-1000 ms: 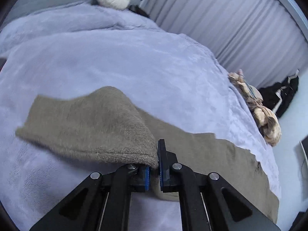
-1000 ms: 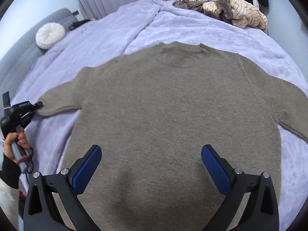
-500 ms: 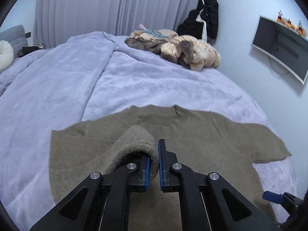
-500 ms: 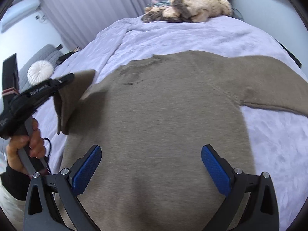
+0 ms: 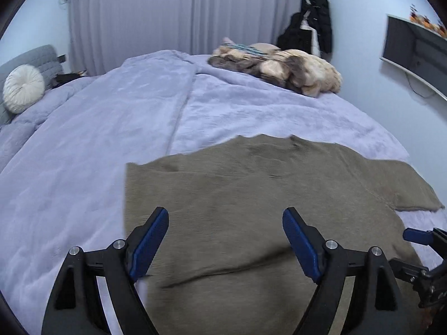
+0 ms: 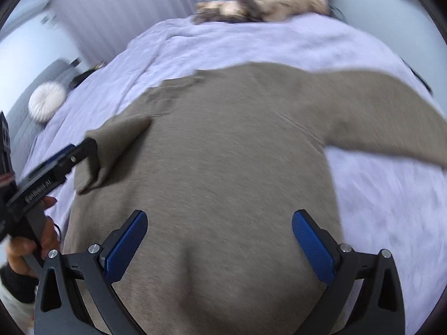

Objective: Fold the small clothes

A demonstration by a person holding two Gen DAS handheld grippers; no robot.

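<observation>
Soft brown sweater [image 5: 251, 209] on the bed [image 5: 97, 145]

My left gripper [image 5: 225, 240] is opening and nothing is between its pads. My right gripper [image 6: 219, 241] is wide apart and empty too. The sweater lies flat, one sleeve [image 6: 111, 145] folded in. I think it is light and floppy, so I would pinch the other sleeve [image 6: 377, 117] at its end.

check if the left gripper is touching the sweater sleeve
Apart. In the left wrist view the left gripper has its jaws opening with nothing between the pads; the sleeve lies folded onto the sweater, released.
</observation>
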